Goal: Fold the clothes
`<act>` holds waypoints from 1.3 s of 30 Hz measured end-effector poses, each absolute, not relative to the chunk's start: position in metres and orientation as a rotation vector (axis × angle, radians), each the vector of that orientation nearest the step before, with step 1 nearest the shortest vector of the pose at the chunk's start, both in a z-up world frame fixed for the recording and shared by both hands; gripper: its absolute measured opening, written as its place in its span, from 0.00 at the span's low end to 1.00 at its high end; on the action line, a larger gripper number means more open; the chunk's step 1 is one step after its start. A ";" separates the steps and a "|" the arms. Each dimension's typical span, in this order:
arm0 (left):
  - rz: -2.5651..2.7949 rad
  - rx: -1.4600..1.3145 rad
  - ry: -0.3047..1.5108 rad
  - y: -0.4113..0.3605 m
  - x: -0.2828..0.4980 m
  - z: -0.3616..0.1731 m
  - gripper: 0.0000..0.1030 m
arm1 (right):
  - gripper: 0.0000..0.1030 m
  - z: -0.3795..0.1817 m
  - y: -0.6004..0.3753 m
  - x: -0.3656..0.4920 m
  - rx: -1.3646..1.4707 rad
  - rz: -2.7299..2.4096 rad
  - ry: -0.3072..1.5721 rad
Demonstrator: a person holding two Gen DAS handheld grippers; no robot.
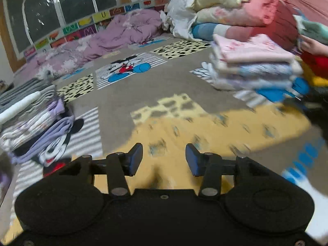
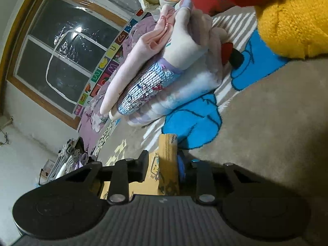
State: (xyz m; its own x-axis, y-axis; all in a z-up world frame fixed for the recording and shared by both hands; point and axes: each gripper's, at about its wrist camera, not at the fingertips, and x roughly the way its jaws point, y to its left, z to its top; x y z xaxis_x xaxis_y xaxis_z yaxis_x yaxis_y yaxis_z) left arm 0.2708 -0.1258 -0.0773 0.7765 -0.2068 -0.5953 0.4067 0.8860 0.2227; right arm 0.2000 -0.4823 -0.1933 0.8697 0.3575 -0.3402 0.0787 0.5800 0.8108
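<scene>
yellow garment [image 1: 205, 131]: printed, blurry, spread flat ahead of your fingers
left gripper [image 1: 164, 158]: jaws apart, empty
right gripper [image 2: 164, 165]: pinching its folded edge

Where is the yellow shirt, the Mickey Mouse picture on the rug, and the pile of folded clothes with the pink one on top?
yellow shirt [image 1: 205, 129]: left wrist view, its spread middle.
Mickey Mouse picture [image 1: 125, 67]: left wrist view, his red shorts.
pile of folded clothes [image 1: 254, 49]: left wrist view, top pink piece.

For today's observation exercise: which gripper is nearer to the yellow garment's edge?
Right. The right gripper has the yellow garment edge between its fingers; the left gripper hovers open above the cloth, apparently not touching.
</scene>
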 end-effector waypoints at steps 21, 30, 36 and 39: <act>-0.451 0.261 0.732 -0.131 0.368 -0.117 0.32 | 0.13 -0.188 -0.495 0.179 0.972 0.179 0.474; -0.404 0.150 0.677 -0.103 0.368 -0.094 0.32 | 0.23 -0.185 -0.485 0.188 0.912 0.185 0.517; -0.360 0.067 0.662 -0.084 0.377 -0.081 0.33 | 0.15 -0.186 -0.486 0.187 0.890 0.171 0.524; -0.304 0.041 0.659 -0.060 0.368 -0.078 0.33 | 0.15 -0.188 -0.488 0.186 0.909 0.166 0.520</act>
State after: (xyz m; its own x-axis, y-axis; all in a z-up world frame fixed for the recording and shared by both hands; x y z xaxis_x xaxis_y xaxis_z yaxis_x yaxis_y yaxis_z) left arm 0.3680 -0.0602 -0.0777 0.7481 -0.2654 -0.6082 0.2910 0.9549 -0.0587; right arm 0.1856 -0.4883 -0.1880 0.8646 0.3512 -0.3593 0.0786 0.6118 0.7871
